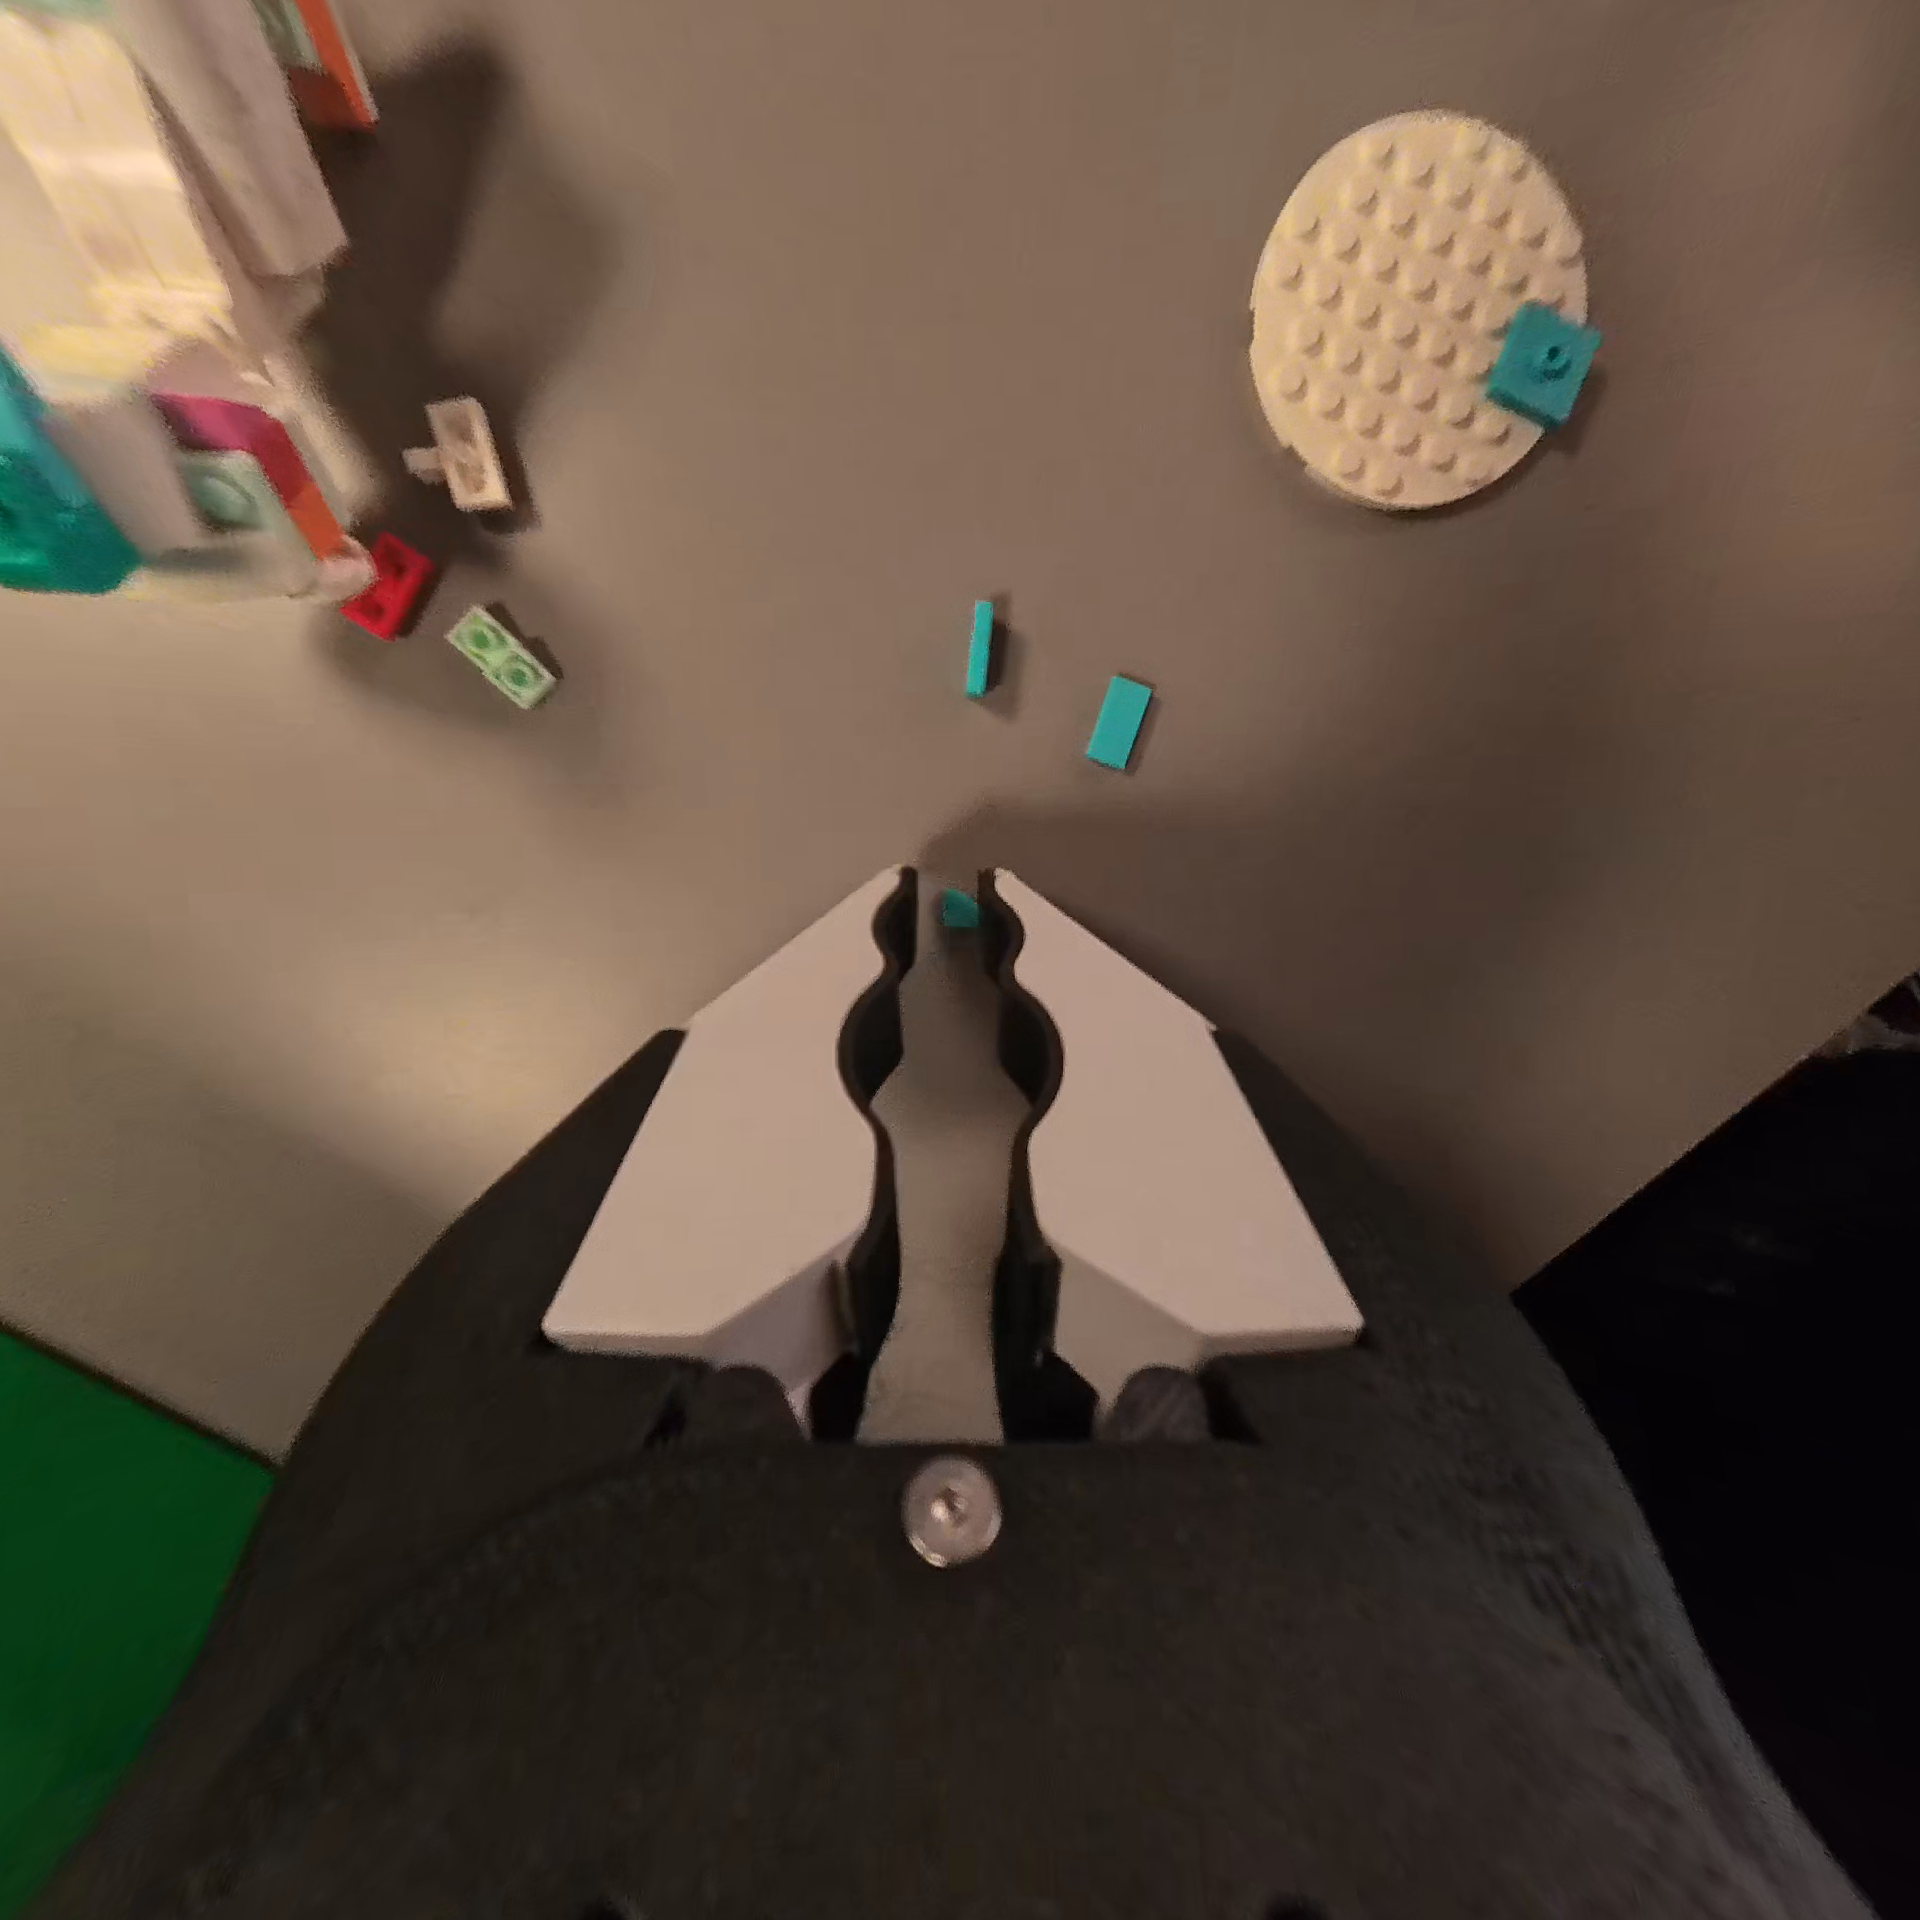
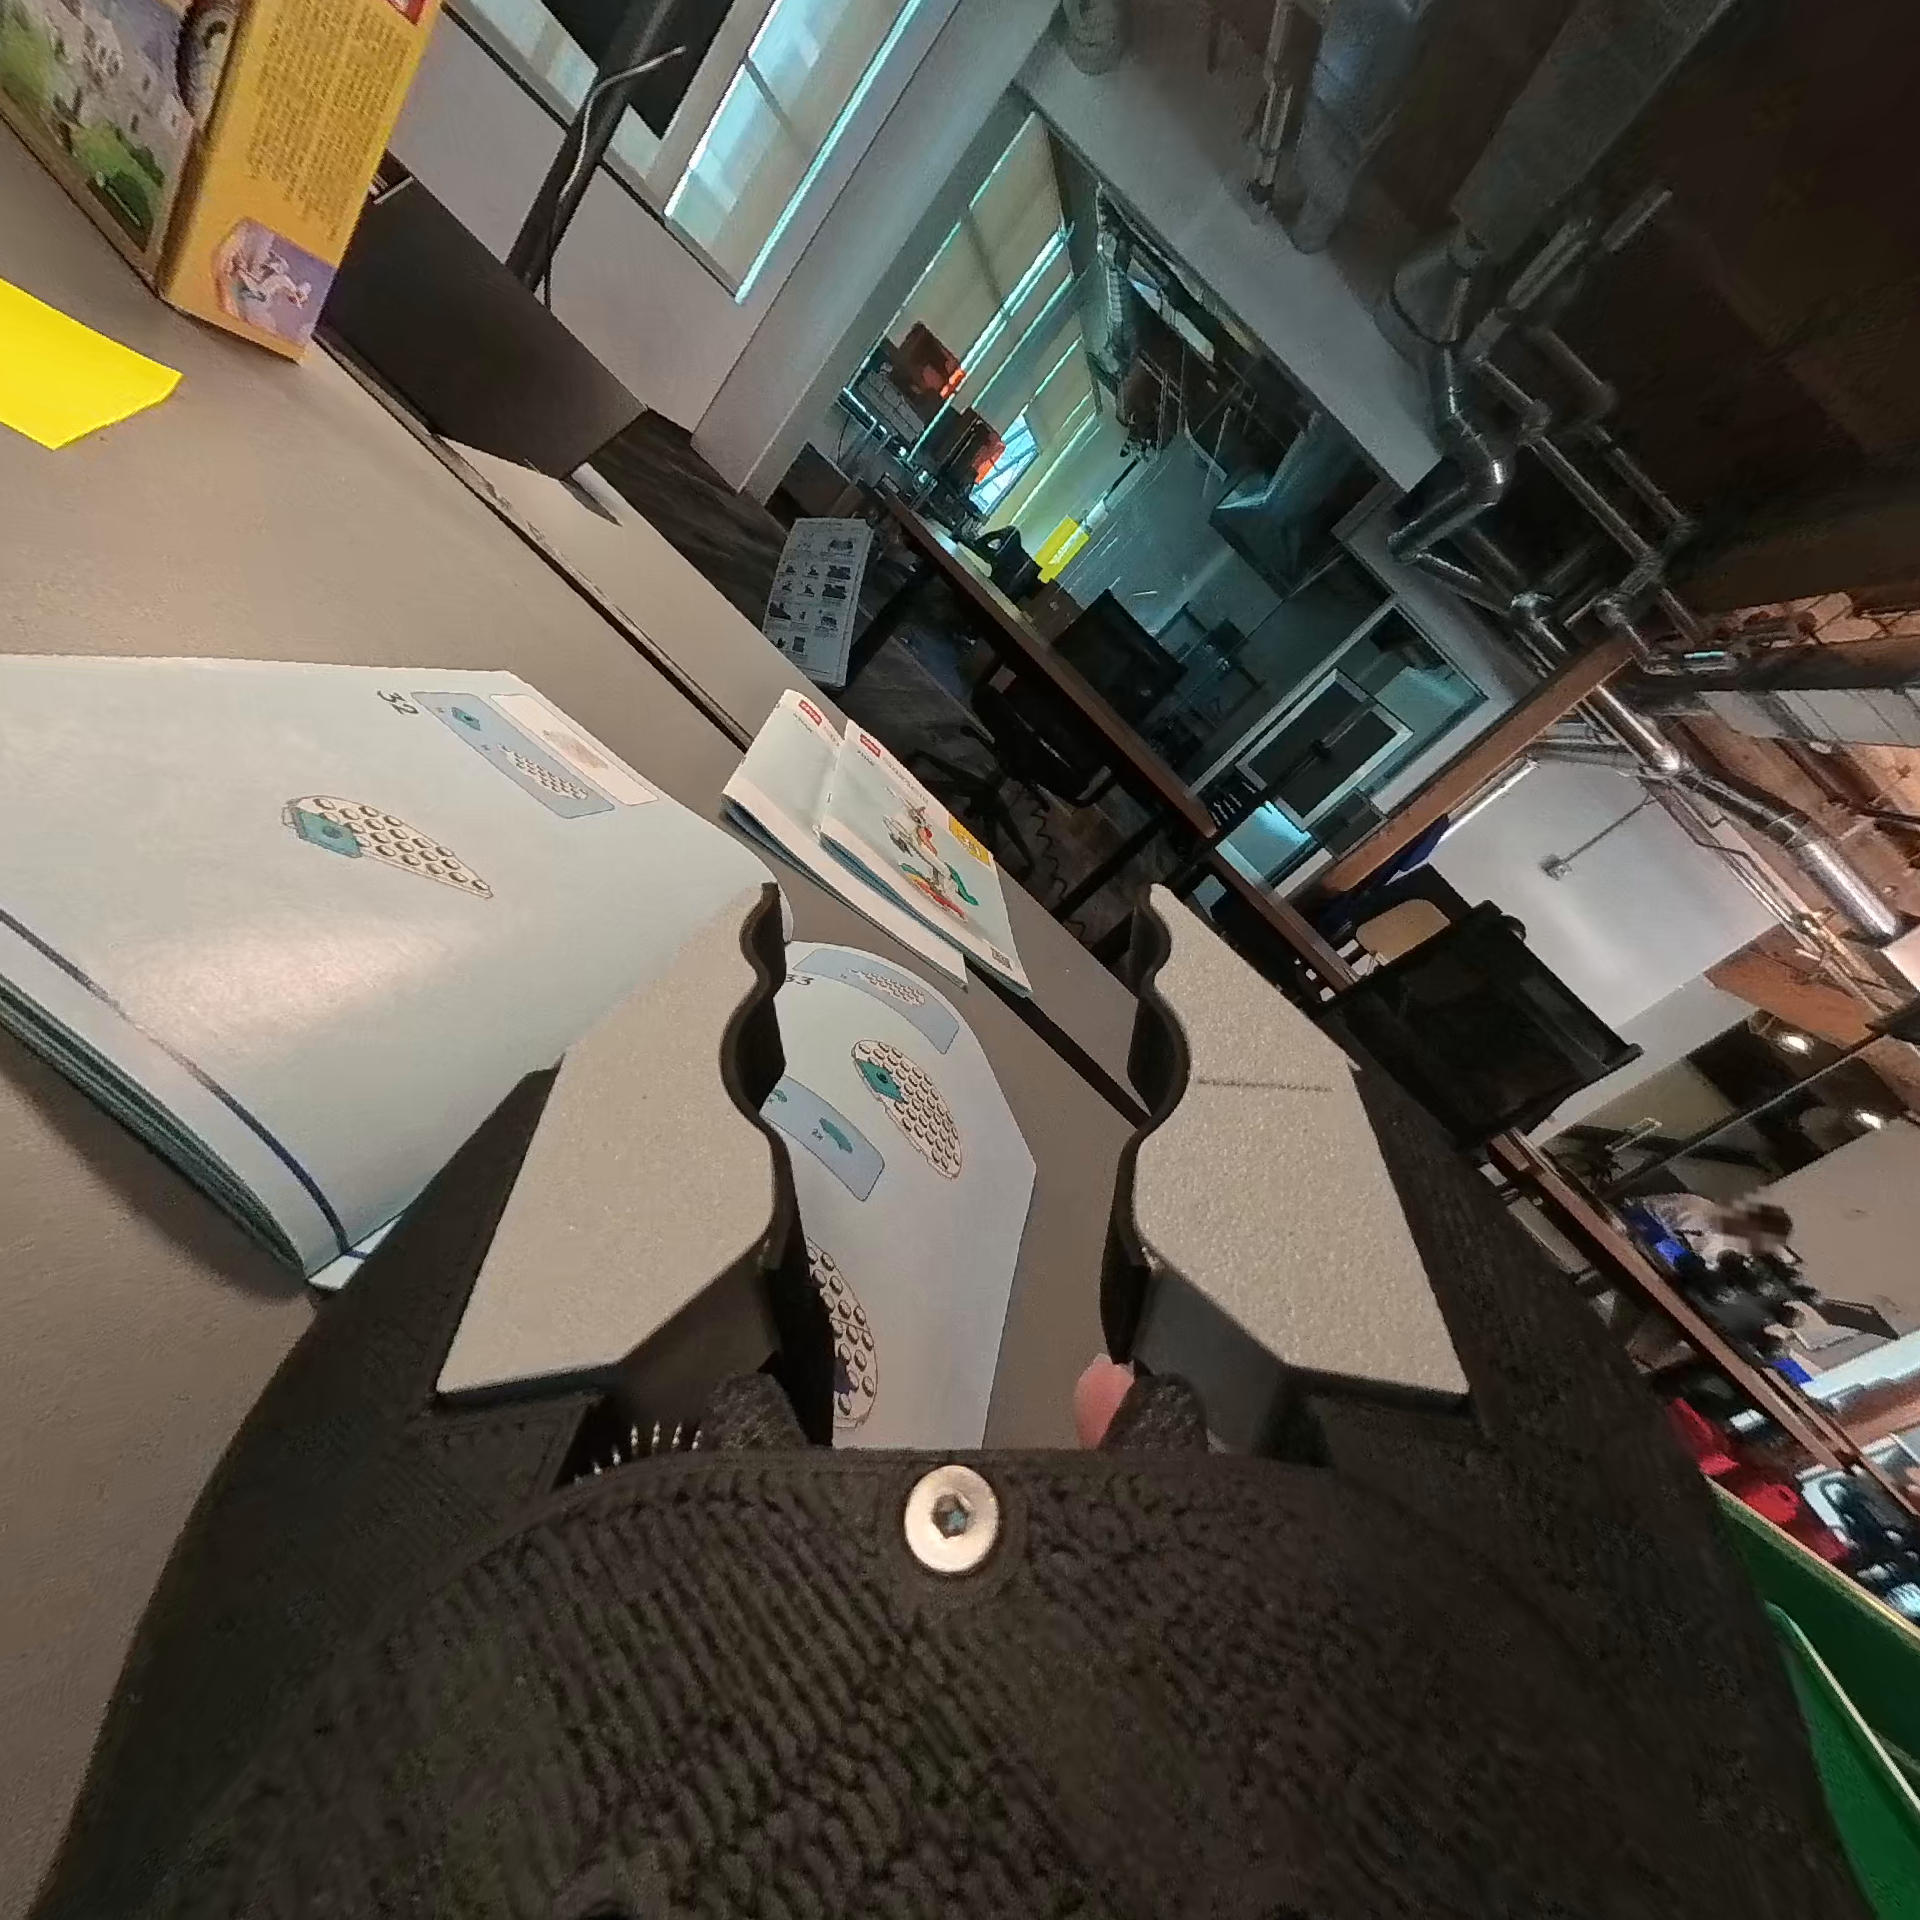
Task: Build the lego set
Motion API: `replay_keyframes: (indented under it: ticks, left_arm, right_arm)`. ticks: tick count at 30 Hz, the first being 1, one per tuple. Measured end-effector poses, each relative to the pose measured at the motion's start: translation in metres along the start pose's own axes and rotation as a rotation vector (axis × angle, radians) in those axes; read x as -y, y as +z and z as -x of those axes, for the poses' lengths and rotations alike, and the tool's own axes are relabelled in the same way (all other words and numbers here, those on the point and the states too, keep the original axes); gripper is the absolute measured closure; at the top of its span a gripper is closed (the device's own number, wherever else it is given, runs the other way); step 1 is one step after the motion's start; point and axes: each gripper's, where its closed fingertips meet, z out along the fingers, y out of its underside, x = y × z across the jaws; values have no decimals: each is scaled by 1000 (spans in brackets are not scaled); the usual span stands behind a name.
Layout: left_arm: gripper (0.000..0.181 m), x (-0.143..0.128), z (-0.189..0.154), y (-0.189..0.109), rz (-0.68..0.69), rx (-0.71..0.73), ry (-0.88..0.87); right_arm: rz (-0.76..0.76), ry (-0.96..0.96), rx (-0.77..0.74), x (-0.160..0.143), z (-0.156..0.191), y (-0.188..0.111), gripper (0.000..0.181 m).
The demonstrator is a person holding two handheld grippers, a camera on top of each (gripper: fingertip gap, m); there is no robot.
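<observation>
Left gripper (image 1: 954, 883) hangs over the grey table (image 1: 727, 312), jaws nearly together with a small teal piece (image 1: 958, 908) in the narrow gap; contact is unclear. Just beyond that piece lie two teal tiles (image 1: 1119, 721), and farther off the round white plate (image 1: 1418, 309) carrying a teal block (image 1: 1542, 364) at its rim. Right gripper (image 2: 956, 914), jaws spread wide and empty, points across the open instruction booklet (image 2: 312, 914).

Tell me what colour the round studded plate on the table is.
The round studded plate is white or cream, seen best in the left wrist view.
</observation>
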Motion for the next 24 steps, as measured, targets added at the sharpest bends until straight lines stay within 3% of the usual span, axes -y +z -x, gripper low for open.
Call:
replay_keyframes:
  ticks: [1,7,11,13,17,24]
  left_arm:
    - [170,7,1,-7,-46,8,2]
    - [164,32,22,-116,-460,78,-45]
    - [164,-2,69,-177,-522,266,-136]
    - [164,-27,99,-193,-506,360,-212]
    - [164,-73,143,-183,-414,374,-358]
    - [169,-109,177,-111,-220,213,-425]
  right_arm:
    - [-1,-1,1,0,0,0,116]
    - [4,-10,2,-1,0,0,116]
    - [5,-21,4,0,2,0,116]
    - [7,-35,8,0,3,0,116]
    - [18,-64,5,-1,4,0,116]
    - [82,-85,-52,-12,-5,0,116]
